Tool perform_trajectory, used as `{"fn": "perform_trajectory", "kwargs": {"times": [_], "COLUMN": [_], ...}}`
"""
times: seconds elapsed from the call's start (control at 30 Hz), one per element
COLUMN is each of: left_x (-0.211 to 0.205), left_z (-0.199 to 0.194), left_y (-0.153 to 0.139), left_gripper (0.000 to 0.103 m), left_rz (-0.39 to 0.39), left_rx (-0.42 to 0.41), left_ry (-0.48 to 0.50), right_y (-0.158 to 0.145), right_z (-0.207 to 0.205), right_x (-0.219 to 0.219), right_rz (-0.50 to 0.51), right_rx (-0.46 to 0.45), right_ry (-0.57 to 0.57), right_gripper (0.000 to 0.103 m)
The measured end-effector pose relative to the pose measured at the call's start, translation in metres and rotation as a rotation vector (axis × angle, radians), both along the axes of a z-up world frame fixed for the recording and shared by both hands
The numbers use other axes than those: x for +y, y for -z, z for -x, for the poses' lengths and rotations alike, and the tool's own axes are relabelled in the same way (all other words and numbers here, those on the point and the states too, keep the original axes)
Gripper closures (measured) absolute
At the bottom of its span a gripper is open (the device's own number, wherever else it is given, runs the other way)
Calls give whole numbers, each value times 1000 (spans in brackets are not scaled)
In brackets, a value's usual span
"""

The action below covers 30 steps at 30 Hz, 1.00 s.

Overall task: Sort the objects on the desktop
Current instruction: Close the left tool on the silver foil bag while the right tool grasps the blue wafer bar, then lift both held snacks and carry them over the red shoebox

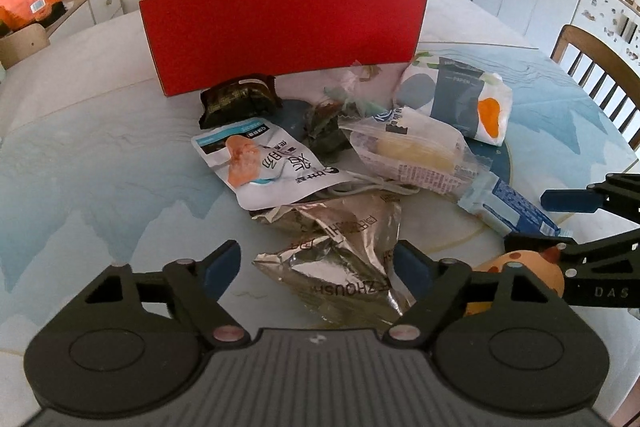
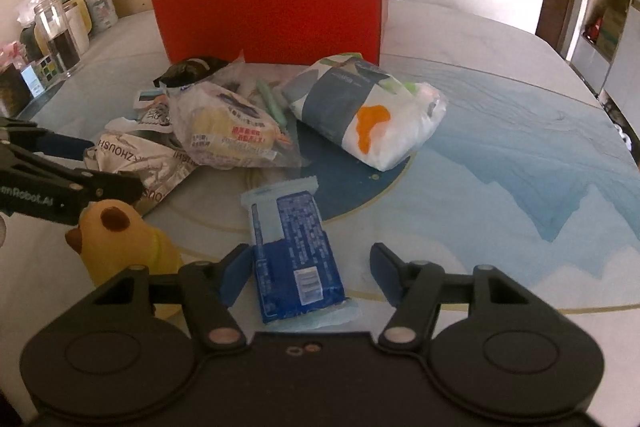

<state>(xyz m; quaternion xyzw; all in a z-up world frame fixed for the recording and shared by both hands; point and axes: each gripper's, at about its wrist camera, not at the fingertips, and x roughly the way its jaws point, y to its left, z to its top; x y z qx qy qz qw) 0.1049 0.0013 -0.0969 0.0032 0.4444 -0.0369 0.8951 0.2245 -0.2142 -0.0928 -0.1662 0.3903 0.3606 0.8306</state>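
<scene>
Snack packets lay heaped on the pale blue patterned table before a red cardboard box. Over a crinkled silver foil pouch hung the left gripper, jaws apart with the pouch between them, its right pad touching the foil. Beside it, the right gripper straddled a flat blue plastic packet, jaws parted, not clamping.

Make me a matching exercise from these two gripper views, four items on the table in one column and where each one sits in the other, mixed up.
Things:
1. silver foil packet
2. blue wrapped packet
3. red box
4. yellow toy animal

Places:
A. behind the pile
B. between the right gripper's fingers
C. between the two grippers
D. between the left gripper's fingers

Pairs: 1-D, 2-B, 3-A, 4-C
</scene>
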Motion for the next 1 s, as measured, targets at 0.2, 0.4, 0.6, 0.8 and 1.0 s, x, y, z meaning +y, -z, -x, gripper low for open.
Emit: {"fn": "perform_trajectory", "kwargs": {"times": [0.2,0.4,0.6,0.8,1.0], "left_x": [-4,-7,-5,1,8], "left_z": [-3,-3,-4,-1,3], "left_y": [1,-1,-4,-10,-22], "left_gripper": [35,44,52,56,56], "left_rz": [11,28,47,83,121], "left_rx": [6,10,23,25,10], "left_ry": [-14,-21,-49,-103,-124], "right_y": [0,-2,-4,-9,-19], "right_z": [-1,-5,-8,-12,-12], "right_x": [0,-3,-6,-14,-21], "right_rz": [27,30,31,15,-4], "right_rx": [-30,-34,-33,-6,-9], "right_ry": [-28,-31,-25,11,20], "right_gripper": [50,61,64,65,65]}}
